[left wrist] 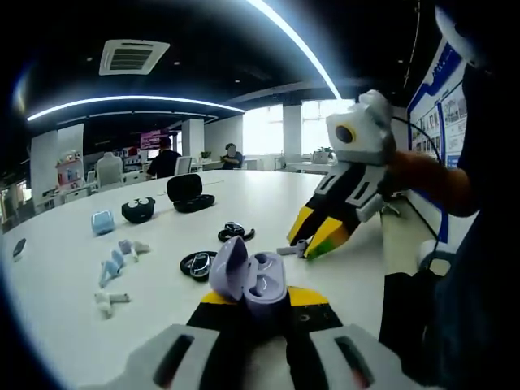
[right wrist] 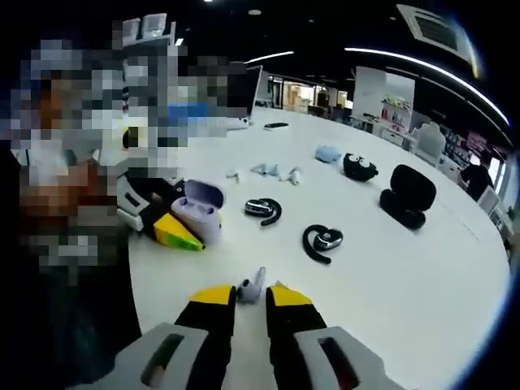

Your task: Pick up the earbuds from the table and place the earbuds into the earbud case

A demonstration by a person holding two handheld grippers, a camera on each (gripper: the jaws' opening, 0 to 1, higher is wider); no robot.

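Observation:
An open lavender earbud case (left wrist: 248,280) sits between the jaws of my left gripper (left wrist: 252,299), which is shut on it; one earbud lies in its well. My right gripper (left wrist: 315,246) enters the left gripper view from the right, low over the white table (left wrist: 268,203). It is shut on a lavender earbud (left wrist: 290,250) whose stem pokes out to the left. In the right gripper view the same earbud (right wrist: 252,288) is pinched at the tips of my right gripper (right wrist: 253,294). To the upper left, the left gripper (right wrist: 188,226) holds the case (right wrist: 200,208).
Two black ear-hook earbuds (right wrist: 264,210) (right wrist: 322,240) lie mid-table. Farther off are an open black case (right wrist: 406,195), a round black case (right wrist: 359,167), a light blue case (right wrist: 327,153) and several small loose earbuds (right wrist: 268,171). People sit at the far end (left wrist: 166,158).

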